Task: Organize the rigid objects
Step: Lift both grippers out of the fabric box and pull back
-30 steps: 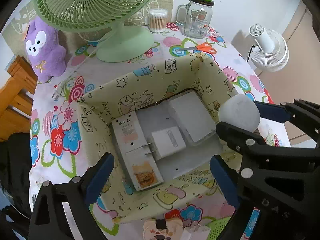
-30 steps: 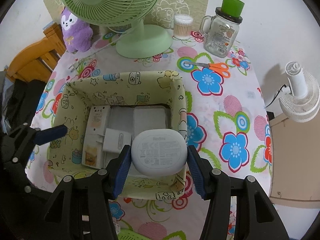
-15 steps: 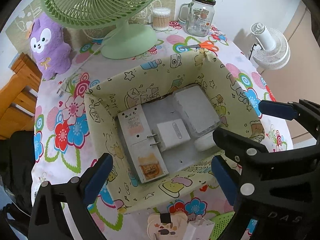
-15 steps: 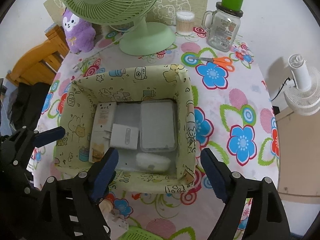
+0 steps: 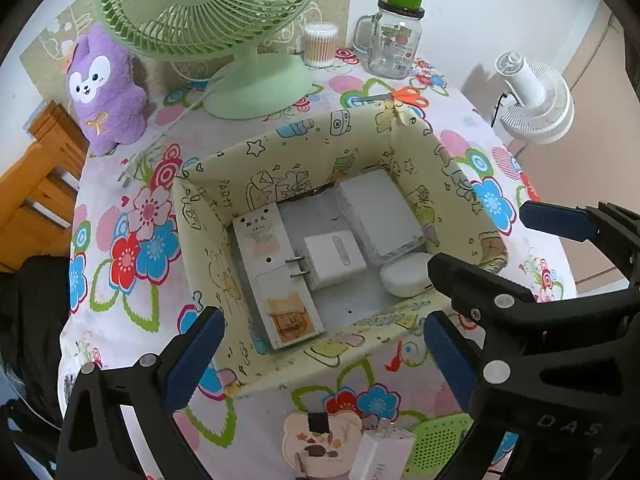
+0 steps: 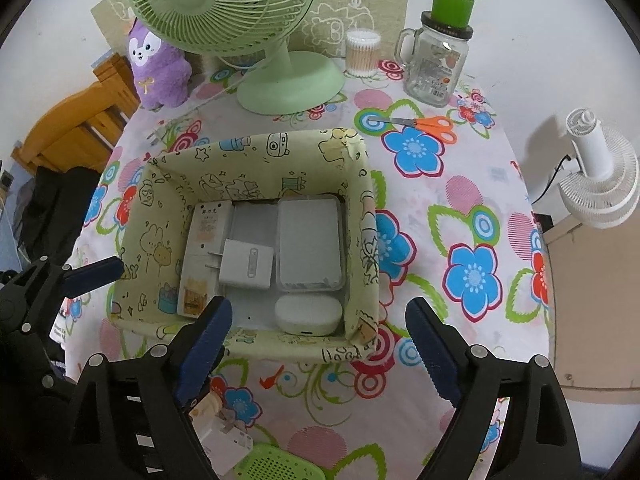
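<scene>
On the flowery table, a yellow cloth box holds white things, and both claws are wide open with nothing in them.

From the left claw's camera, the left claw hangs over the near edge of the box. Inside lie a long white power strip, a white plug touching it, a flat white case, and a small round white case in the near corner. The right claw shows at the right side, above that corner. From the right claw's camera, the right claw hangs spread over the near wall of the box, and the round white case sits on the box floor just beside the flat case. A green fan, a purple plush toy, a glass jar and orange scissors stand behind the box.
</scene>
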